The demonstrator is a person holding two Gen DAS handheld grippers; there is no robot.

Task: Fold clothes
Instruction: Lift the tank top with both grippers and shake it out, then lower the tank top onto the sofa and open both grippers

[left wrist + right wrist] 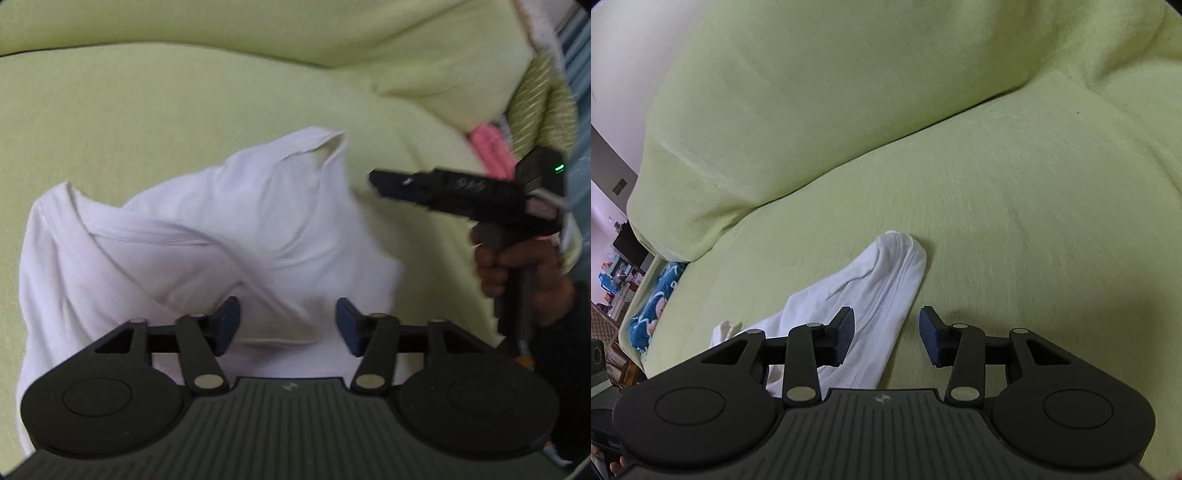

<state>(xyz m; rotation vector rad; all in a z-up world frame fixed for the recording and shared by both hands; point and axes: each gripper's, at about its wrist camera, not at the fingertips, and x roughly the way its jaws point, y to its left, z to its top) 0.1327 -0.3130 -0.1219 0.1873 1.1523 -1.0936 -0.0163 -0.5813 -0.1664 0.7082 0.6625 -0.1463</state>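
Left wrist view: white shirt (pixel 207 251) heaped and rumpled mid-frame on the green sofa cover (pixel 147 103), no neat fold yet; left gripper (pixel 288 326) at bottom centre, jaws parted above the cloth, holding nothing; right gripper (pixel 373 181) at right edge, hand (pixel 517 269) below it. Right wrist view: right gripper (pixel 886 339) low centre, jaws apart and empty, a shirt end (pixel 871 295) lying between them. Folding judged barely begun: spreading flat and all folds left.

white garment (pixel 207 251) blurred, lower part hidden
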